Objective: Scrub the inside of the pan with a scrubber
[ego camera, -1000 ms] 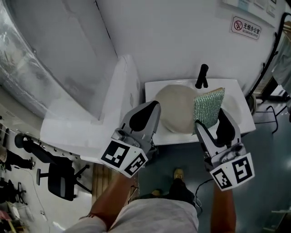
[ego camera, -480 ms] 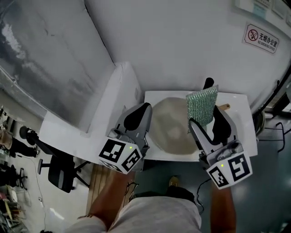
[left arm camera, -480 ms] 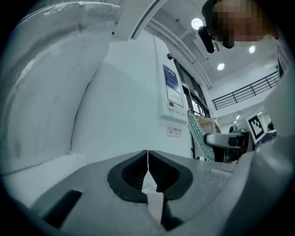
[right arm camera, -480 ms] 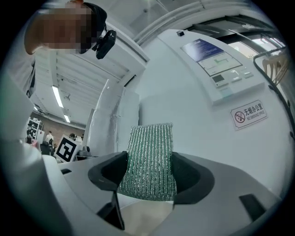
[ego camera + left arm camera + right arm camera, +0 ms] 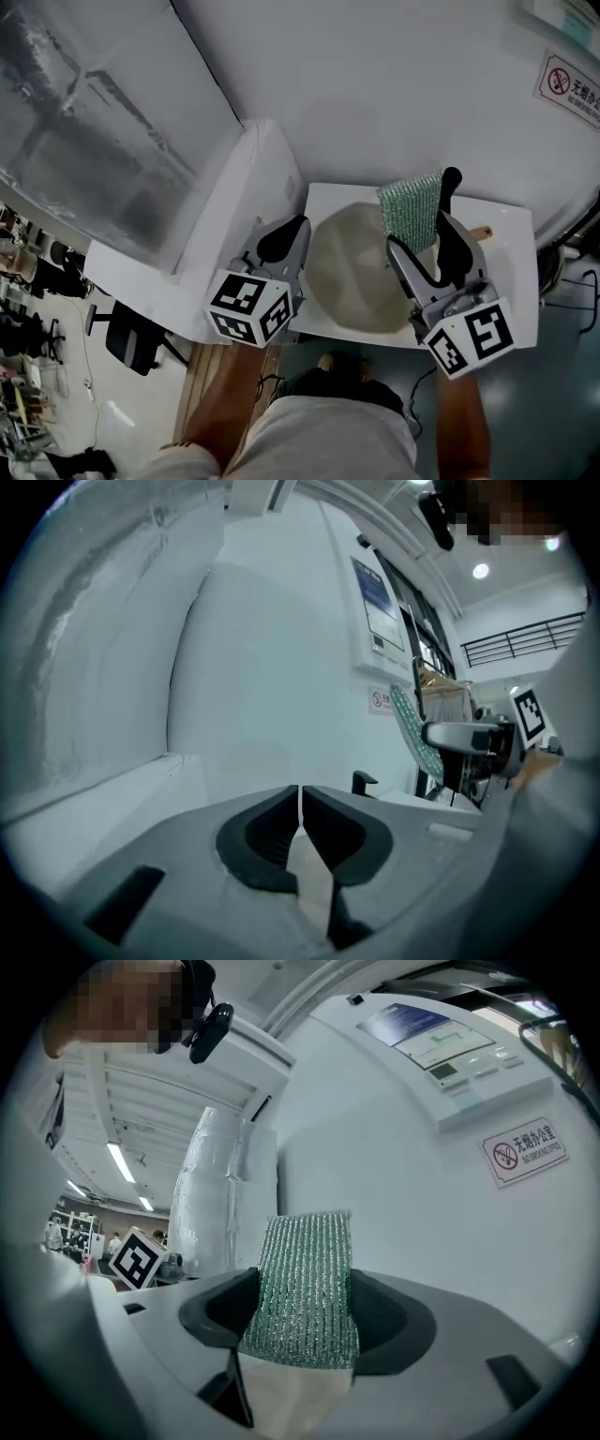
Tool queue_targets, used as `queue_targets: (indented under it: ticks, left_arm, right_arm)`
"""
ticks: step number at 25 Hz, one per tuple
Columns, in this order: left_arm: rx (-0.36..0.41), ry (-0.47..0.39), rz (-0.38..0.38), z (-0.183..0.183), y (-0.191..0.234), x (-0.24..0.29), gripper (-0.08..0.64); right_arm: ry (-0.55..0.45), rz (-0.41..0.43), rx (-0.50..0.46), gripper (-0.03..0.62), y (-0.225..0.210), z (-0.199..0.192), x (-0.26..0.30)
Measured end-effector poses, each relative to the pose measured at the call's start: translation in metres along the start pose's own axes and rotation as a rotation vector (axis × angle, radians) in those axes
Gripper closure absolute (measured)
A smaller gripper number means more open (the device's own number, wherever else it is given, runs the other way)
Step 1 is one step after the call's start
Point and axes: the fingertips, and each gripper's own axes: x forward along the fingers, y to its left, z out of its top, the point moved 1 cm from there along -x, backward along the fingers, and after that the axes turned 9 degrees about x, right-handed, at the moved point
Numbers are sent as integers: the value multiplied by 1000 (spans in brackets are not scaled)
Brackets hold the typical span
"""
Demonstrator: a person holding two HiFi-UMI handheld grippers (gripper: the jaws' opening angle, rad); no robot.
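Far left: a big plastic-wrapped bulk (image 5: 103, 122) along the wall. A white slanted panel (image 5: 239, 202) leans beside it.

Left gripper (image 5: 286, 239) sits at the left edge of the white surface (image 5: 511, 248), just beside the pan. Its marker cube (image 5: 248, 307) faces the camera. Left gripper view: left gripper (image 5: 300, 794) has its jaws closed tip to tip, with nothing between them.

Centre: the pan (image 5: 347, 272), pale and round, lies on the white surface between the two grippers. A black upright piece (image 5: 451, 183) stands at the far edge. Whether it belongs to the pan cannot be told.

Right of centre: the green scrubber (image 5: 411, 208) is clamped in the right gripper (image 5: 427, 246) and sticks out past the jaw tips. In the head view it overlaps the far right part of the pan. Contact with the pan cannot be told. Right gripper view: the jaws of the right gripper (image 5: 305, 1321) are closed on the lower part of the scrubber (image 5: 307, 1269), which stands upright with its ribbed face to the camera.

Far right: a red no-smoking sign (image 5: 570, 82) on the wall, also seen in the right gripper view (image 5: 525, 1150).
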Motion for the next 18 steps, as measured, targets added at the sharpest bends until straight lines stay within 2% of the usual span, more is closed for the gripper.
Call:
queue_targets:
  ticks: [6,10,18]
  left_arm:
    - [-41,120,1,-28,11,16,530]
    - [-74,181,-5,-43,16,23,448]
    - [-151,319,-37,-87,15,34,393]
  right_arm:
    - [97,-16,20,288,-9,-26,26]
    - [167,-17,24,288,-10,-46,43]
    - [364,-19,37,288,-11,-106,70]
